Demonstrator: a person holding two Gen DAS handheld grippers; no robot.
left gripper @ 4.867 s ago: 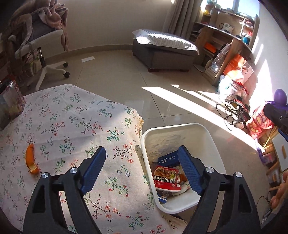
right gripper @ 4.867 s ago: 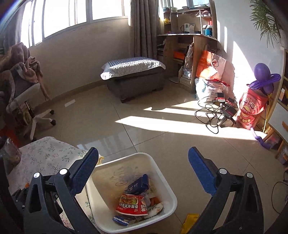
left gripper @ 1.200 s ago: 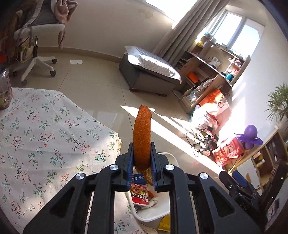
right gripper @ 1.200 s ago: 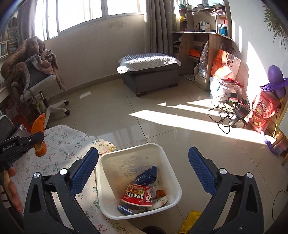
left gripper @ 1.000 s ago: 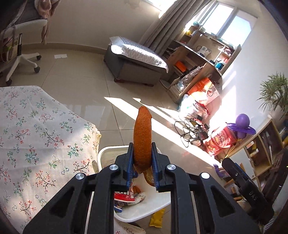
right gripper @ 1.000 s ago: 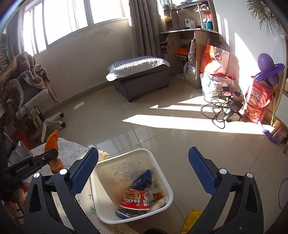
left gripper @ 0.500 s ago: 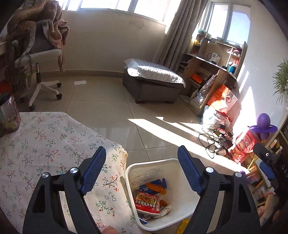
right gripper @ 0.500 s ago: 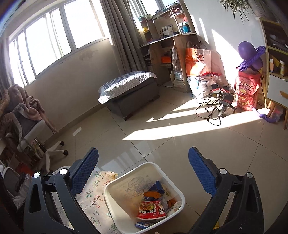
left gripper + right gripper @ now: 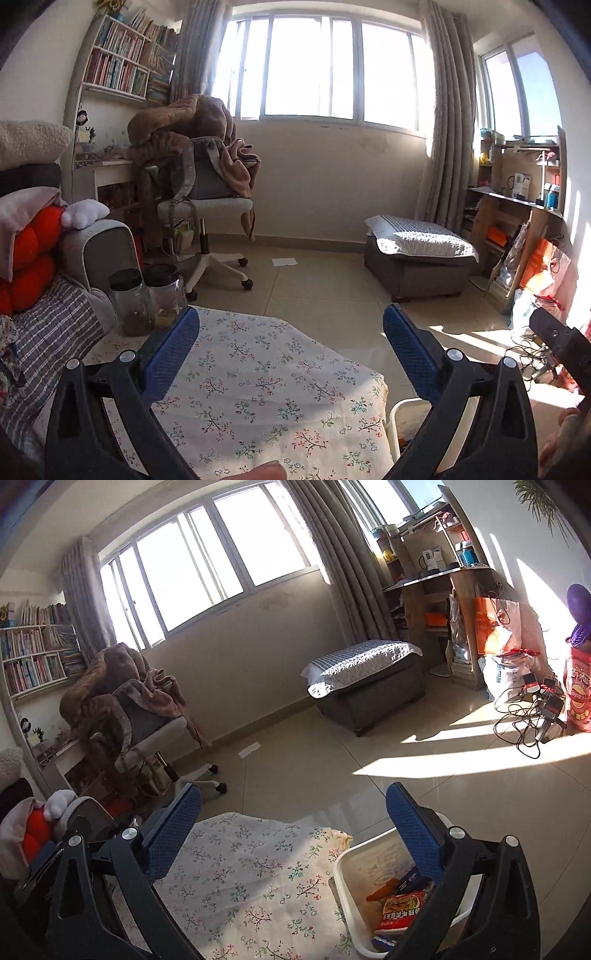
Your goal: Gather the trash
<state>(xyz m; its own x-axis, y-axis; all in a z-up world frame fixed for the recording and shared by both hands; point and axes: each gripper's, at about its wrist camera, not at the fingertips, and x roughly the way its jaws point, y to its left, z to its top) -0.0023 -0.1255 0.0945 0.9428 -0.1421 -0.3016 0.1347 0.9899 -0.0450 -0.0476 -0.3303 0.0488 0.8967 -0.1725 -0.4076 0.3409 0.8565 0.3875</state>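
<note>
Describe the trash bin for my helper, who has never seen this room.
Find the low table with the floral cloth. The trash bin stands on the floor against its right edge. It is the only white open tub, with a red snack packet inside.

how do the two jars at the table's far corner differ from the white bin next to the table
The two jars stand on the floral table at its far corner; the white bin sits beside the table, lower than its top. The jars are clear with dark lids on; the bin is opaque white and open-topped. The jars hold a little at the bottom; the bin holds wrappers and an orange scrap. All are containers.
</note>
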